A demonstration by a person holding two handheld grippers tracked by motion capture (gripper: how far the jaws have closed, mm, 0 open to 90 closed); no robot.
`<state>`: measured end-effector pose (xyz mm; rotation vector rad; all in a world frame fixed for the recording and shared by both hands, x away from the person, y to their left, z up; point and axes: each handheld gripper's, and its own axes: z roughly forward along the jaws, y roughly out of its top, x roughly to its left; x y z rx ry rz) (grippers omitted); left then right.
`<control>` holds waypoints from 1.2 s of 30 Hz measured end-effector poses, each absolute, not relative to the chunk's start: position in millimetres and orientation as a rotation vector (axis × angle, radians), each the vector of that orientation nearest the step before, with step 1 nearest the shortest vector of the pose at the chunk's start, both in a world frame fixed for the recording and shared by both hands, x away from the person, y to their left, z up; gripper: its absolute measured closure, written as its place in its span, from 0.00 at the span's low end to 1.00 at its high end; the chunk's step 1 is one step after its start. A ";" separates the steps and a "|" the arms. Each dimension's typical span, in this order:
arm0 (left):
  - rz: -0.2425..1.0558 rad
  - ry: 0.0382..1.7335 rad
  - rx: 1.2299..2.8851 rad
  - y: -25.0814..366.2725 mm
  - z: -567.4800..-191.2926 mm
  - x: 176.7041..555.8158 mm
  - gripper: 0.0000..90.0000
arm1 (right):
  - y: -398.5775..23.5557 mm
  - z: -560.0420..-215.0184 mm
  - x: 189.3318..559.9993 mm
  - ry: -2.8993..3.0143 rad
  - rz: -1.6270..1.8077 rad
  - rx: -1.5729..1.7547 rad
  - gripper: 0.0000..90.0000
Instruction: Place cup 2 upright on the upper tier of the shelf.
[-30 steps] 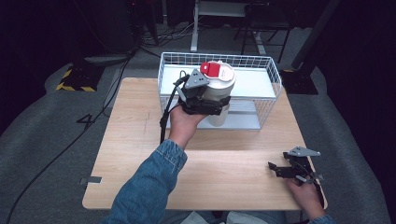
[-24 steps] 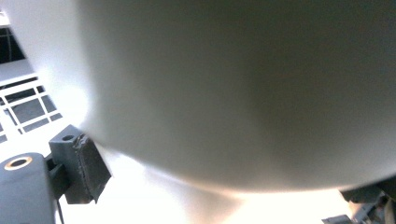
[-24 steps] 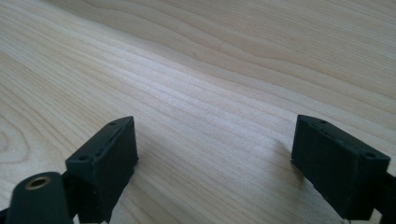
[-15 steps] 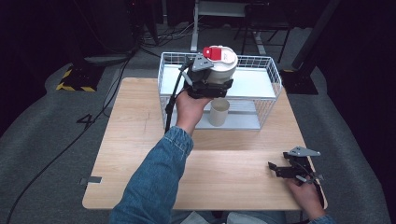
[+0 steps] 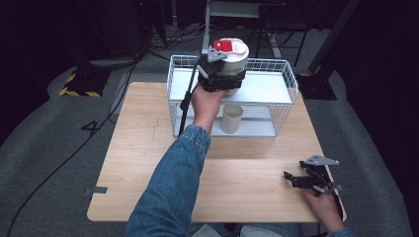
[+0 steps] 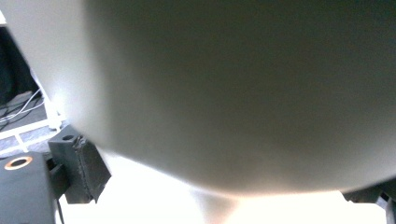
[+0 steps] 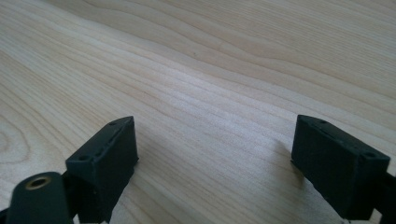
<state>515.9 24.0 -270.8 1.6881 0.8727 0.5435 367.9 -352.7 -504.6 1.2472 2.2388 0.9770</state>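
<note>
A pale wooden table (image 5: 148,163) with fine, matt grain carries a white wire basket (image 5: 284,79) of thin coated metal at its far edge. Above the basket, the left gripper (image 5: 221,74), matt black, clamps a smooth white container (image 5: 237,57) with a glossy red label on its lid, while a plain cream cup (image 5: 231,118) stands inside the basket. A denim sleeve (image 5: 170,182) crosses the table, and the right gripper's (image 7: 215,163) jaws look like matt black plastic.
</note>
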 end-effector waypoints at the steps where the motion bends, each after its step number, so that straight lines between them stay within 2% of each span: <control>1: 0.541 0.878 1.686 23.4 -271.3 517.4 0.11 | -352.5 -504.6 367.9 2.237 0.979 1.251 0.16; 16: 0.529 0.946 1.694 10.5 -283.6 537.5 0.11 | -352.5 -504.6 367.9 2.236 0.979 1.252 0.16; 36: 0.539 0.932 1.717 0.0 -290.2 538.4 0.11 | -352.5 -504.6 367.9 2.237 0.979 1.252 0.16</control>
